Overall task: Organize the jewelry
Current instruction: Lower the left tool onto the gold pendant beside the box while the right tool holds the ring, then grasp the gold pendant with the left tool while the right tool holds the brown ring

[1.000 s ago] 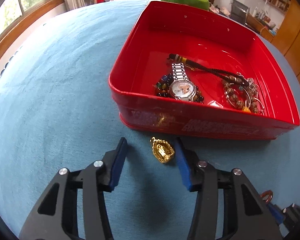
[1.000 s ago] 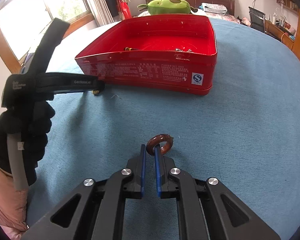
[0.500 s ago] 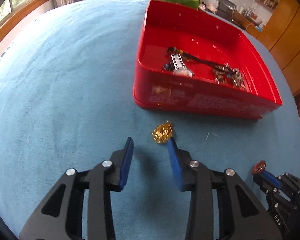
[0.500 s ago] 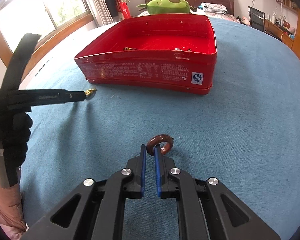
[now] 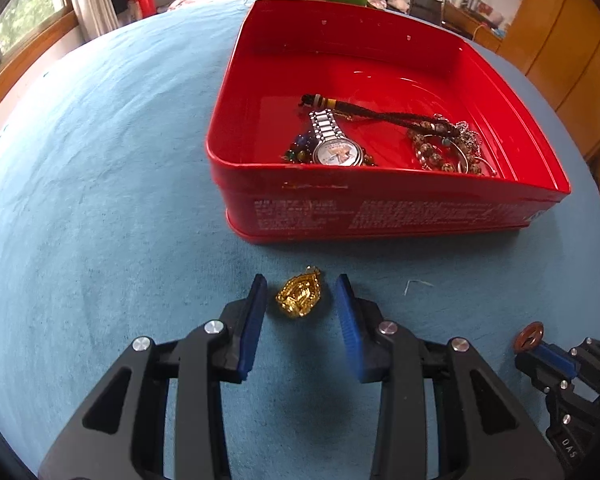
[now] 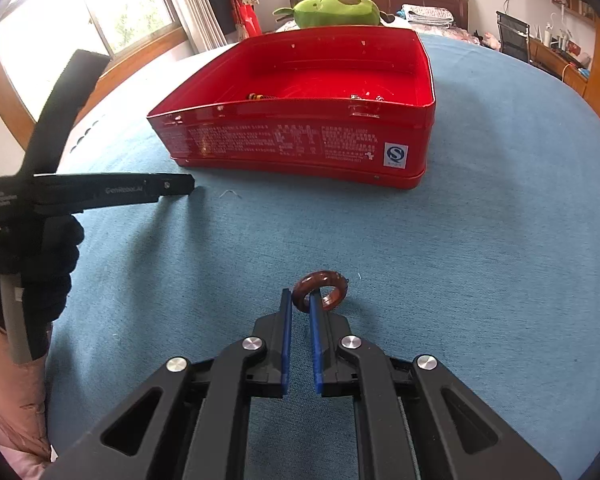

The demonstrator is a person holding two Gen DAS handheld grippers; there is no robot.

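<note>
Since half a second ago: left gripper [image 5: 300, 296] advanced, so the gold pendant [image 5: 299, 294] that lay off its right fingertip now sits between both pads; right gripper [image 6: 300, 302] unchanged.

Left gripper: jaws spread wide, holding nothing, pads flanking the pendant without touching it.

Gold pendant: flat on the blue tablecloth [image 5: 100, 184], just short of the red tin's [image 5: 380, 216] near wall. Long axis points roughly toward the tin, loop end farthest from the tool, so closing should pinch its narrow width.

Right gripper: nearly closed, pinching a brown ring [image 6: 320, 290] upright, well back from the tin.

Views: left wrist shows the wristwatch [image 5: 334, 146] and bead bracelets [image 5: 440, 152] inside the tin; right wrist hides the pendant behind the left finger [image 6: 176, 186], showing only the tin's printed side.
</note>
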